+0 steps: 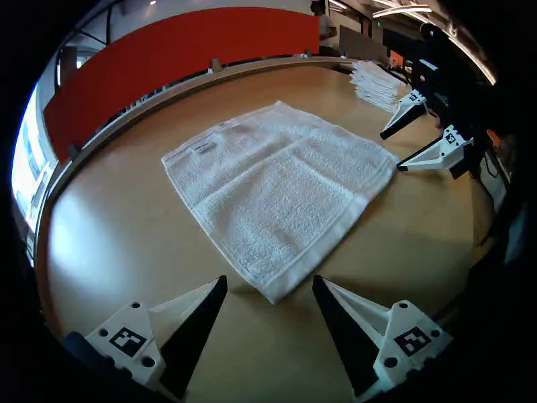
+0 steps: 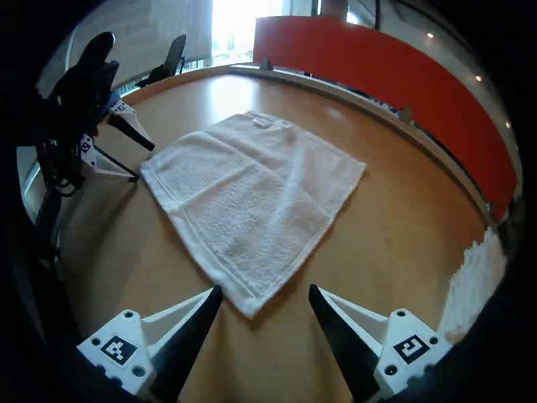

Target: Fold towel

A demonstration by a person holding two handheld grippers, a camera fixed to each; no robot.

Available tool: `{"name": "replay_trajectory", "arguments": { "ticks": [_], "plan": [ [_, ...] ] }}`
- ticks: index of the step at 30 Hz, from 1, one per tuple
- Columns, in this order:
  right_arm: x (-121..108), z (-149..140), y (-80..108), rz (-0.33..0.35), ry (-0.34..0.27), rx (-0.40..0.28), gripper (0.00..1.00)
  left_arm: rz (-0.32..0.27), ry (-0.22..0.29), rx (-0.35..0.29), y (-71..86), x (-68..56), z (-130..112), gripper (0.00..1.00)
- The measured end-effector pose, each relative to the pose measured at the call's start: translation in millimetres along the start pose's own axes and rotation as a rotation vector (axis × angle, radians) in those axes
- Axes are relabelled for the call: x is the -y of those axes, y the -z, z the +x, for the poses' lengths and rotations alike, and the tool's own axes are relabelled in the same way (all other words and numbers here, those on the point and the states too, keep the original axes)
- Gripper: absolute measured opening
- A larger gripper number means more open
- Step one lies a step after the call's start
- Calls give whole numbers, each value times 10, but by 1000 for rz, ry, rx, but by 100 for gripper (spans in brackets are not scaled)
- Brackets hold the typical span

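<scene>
The left gripper (image 1: 268, 278) was held low over the table (image 1: 114, 235), its 2 fingers spread wide, with 1 corner of the towel (image 1: 282, 181) lying between the fingertips. The right gripper (image 2: 265, 287) was posed likewise, jaws parted, at the neighbouring corner along the same edge. Whether either gripper touched the cloth could not be told. 1 white towel was counted, spread flat near the middle of the table, with 1 small label (image 1: 203, 146) seen near its far edge. 1 stack of folded white cloths (image 1: 376, 84) was seen well apart from the towel, beyond the right gripper. 1 red panel (image 1: 181, 47) was seen standing behind the table's curved far edge.
</scene>
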State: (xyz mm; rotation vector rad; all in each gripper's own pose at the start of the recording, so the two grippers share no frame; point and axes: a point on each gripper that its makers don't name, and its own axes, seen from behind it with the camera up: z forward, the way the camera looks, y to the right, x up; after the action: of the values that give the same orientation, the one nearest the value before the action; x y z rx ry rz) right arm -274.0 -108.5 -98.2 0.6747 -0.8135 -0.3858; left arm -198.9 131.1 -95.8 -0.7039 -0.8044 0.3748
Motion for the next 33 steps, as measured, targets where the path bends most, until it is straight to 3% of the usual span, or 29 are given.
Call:
{"name": "replay_trajectory", "arguments": {
  "ticks": [10, 19, 33],
  "plan": [
    [33, -63, -6, 22, 5, 19, 97, -11, 34, 22, -6, 4, -29, 94],
    [98, -79, -39, 59, -17, 27, 79, -20, 36, 37, -7, -4, -35, 92],
    [166, -57, -30, 73, -6, 30, 50, -26, 33, 51, 2, -82, -35, 69]
  ]
}}
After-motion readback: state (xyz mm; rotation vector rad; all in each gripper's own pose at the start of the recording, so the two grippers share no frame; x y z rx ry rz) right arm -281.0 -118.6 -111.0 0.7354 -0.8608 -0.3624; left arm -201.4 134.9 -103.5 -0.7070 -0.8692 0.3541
